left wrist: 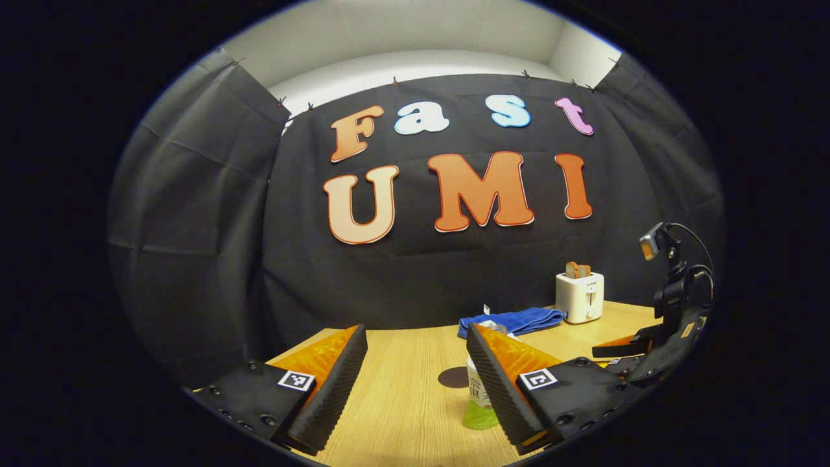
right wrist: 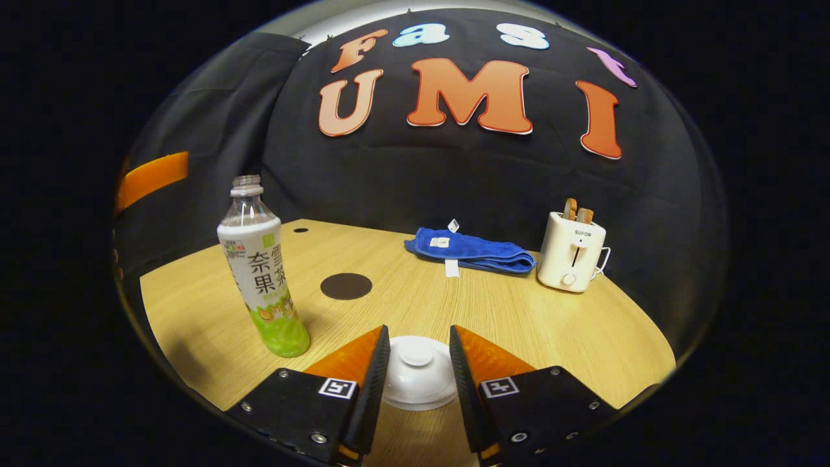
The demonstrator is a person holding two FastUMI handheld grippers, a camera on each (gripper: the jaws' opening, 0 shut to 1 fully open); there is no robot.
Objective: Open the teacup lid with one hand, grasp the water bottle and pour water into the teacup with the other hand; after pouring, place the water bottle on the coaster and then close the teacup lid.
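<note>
One clear plastic water bottle (right wrist: 262,275), one white teacup lid (right wrist: 416,377), one dark round coaster (right wrist: 346,286) on the wooden counter (right wrist: 454,305).
Right tool (right wrist: 419,370) straddles the lid, released; left tool (left wrist: 415,383) spread wide, bottle behind one finger; blue towel (right wrist: 473,251), white toaster (right wrist: 571,258) at back.

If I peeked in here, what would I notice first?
Probably the tall water bottle, standing open-topped on the wooden table left of the dark round coaster. Next, the white teacup lid between the right hand-held gripper's open fingers. Farther back sit a blue towel and a white toaster.
</note>
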